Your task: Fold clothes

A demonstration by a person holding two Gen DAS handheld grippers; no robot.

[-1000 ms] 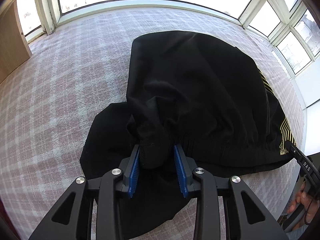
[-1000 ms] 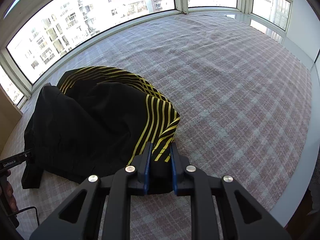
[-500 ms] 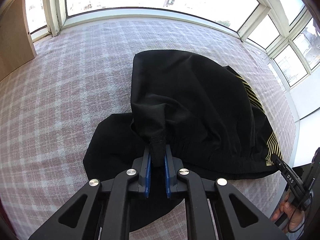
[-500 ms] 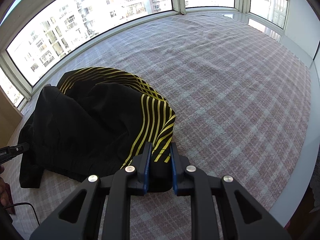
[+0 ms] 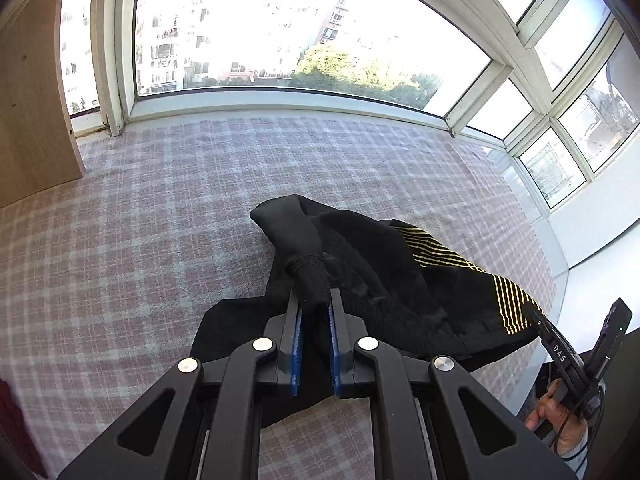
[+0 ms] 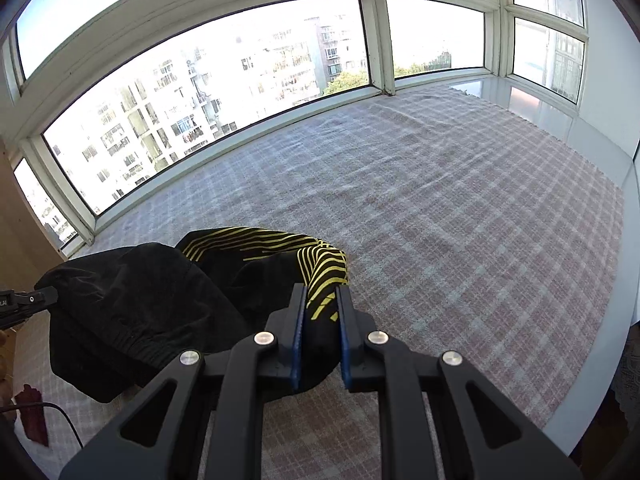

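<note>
Shorts, black with yellow stripes, hang bunched.

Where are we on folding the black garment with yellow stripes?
Early. Done: both grips are made. The left gripper is shut on a bunched black edge, and the right gripper is shut on the yellow-striped part of the garment. In hand: the pinched ends are held above the checked cover, with the rest sagging between them. Left: spreading it flat and every fold; no crease shows yet.
</note>
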